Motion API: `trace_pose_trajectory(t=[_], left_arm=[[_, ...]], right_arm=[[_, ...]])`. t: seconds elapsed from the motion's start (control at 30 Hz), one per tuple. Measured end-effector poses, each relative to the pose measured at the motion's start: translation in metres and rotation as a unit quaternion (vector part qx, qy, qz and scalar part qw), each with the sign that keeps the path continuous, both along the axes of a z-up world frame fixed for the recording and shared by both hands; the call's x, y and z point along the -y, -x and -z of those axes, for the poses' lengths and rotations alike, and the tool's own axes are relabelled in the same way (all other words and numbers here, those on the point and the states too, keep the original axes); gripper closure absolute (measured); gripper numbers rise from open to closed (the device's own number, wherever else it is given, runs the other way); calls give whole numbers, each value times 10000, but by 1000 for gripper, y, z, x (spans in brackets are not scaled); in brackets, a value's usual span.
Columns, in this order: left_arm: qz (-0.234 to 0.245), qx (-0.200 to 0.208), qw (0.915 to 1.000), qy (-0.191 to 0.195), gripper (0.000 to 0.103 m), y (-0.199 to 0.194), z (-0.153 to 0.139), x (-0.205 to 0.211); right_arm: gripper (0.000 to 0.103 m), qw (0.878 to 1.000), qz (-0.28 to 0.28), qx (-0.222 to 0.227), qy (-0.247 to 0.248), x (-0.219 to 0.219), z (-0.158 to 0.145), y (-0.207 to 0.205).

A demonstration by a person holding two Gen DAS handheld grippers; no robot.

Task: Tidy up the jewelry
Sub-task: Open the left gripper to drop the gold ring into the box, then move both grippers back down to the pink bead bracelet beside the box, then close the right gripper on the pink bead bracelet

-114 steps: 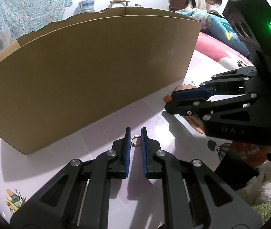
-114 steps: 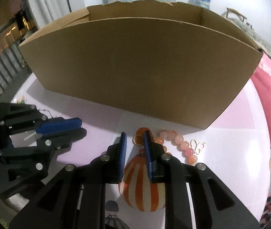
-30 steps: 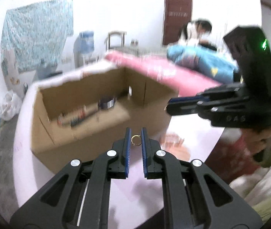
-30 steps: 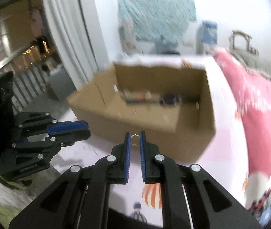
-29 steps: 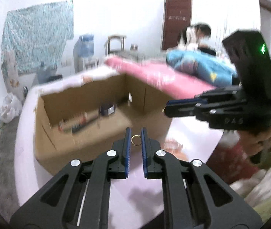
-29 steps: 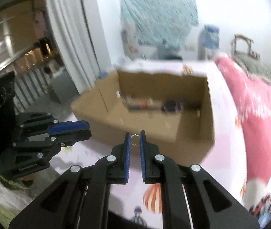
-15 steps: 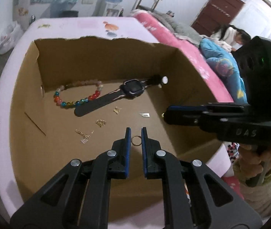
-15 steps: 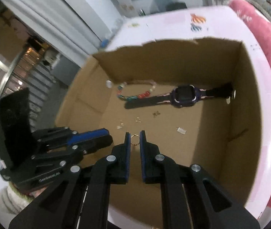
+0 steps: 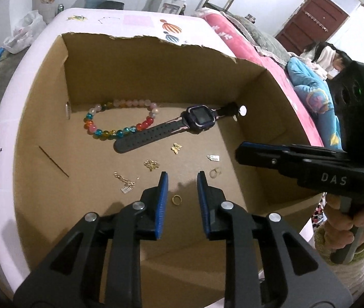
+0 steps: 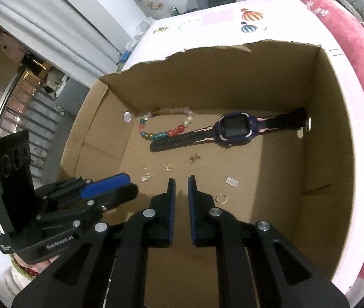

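Cardboard box [image 9: 40, 118], open-topped with a torn far rim, fills the middle of both wrist views and stands on a pale pink tabletop [image 9: 140, 21] printed with balloon motifs.

Contents on the box floor:
- Bead bracelet [image 9: 120, 125], multicoloured and pale pink, toward the far wall, upper left of centre.
- Smartwatch [image 9: 199, 116], purple case, dark perforated strap; one strap end overlaps the bracelet's near edge.
- Small gold pieces scattered nearer the cameras: butterfly charm [image 9: 176, 148], cluster charm [image 9: 151, 164], short chain with a pale tag [image 9: 125, 183], a small rectangular tag [image 9: 214, 157].
- Gold ring [image 9: 177, 199], lying flat on the cardboard, seen between the left gripper's blue pads but below them and untouched.
- Second gold ring [image 10: 220, 198], just right of the right gripper's fingers in the right wrist view (also visible at right of centre in the left wrist view).

Tools:
- Left gripper [image 9: 180, 179], lower centre of its own view; jaws have just been opening and now stand apart, nothing clamped.
- Right gripper [image 10: 181, 182], lower centre of its own view; a narrow gap shows between its pads with nothing in it, all but closed.

Person's hand [image 9: 356, 218] grips the right tool's handle at the lower right edge.
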State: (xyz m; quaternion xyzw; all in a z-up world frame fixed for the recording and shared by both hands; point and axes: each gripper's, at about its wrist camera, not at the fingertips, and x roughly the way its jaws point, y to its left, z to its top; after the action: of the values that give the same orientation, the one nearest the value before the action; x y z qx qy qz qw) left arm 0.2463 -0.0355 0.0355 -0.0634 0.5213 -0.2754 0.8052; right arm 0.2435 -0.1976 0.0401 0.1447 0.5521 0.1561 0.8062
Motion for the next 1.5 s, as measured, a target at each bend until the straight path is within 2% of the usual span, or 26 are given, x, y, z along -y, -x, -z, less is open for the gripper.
trace_pose_trajectory(t=[0.2,0.27,0.3,0.47,0.53,0.57,0.63,0.77,0.83,0.9,0.97,1.07,1.17,1.3,1.47,1.5], left_arm=[[-54,194,9998,-21,81,4,-8,-6],[-36,375,9993,-4,81,9,-16,-7],[-8,509,9987,27,81,14,-22,-8],[270,1359,9901,208,65,53,-60,-18],[412,1626,9856,202,52,70,-70,-21],[528,1803,9820,199,49,83,-76,-23],[762,1969,9770,288,43,104,-82,-27],[1206,2030,9710,370,28,137,-80,-29],[1421,1917,9701,447,21,150,-74,-25],[1564,1744,9714,393,18,162,-61,-19],[1579,1575,9746,201,17,167,-42,-8],[1341,1325,9811,-437,17,163,-5,11],[1098,1223,9792,-1193,17,158,28,28],[925,1154,9714,-1858,17,151,56,38],[766,987,9753,-1824,16,145,66,35],[700,942,9773,-1767,15,143,66,33]], right_arm=[[92,9997,93,229,-34,6,-13,6],[89,9989,111,425,-150,10,-24,13],[84,9983,128,535,-207,12,-31,17],[77,9908,66,1225,-566,27,-72,56],[77,9864,51,1517,-633,33,-86,75],[77,9831,59,1718,-629,38,-94,89],[77,9762,127,2099,-528,47,-106,119],[74,9684,405,2426,-416,67,-109,167],[72,9680,585,2394,-479,77,-102,182],[72,9715,865,2139,-551,88,-84,194],[72,9771,1172,1691,-546,99,-58,198],[72,9829,1546,917,-387,105,-12,194],[72,9852,1654,343,-286,98,26,187],[72,9864,1636,148,24,85,47,181],[74,9883,1435,232,462,68,55,169],[78,9885,1385,216,563,65,58,167]])
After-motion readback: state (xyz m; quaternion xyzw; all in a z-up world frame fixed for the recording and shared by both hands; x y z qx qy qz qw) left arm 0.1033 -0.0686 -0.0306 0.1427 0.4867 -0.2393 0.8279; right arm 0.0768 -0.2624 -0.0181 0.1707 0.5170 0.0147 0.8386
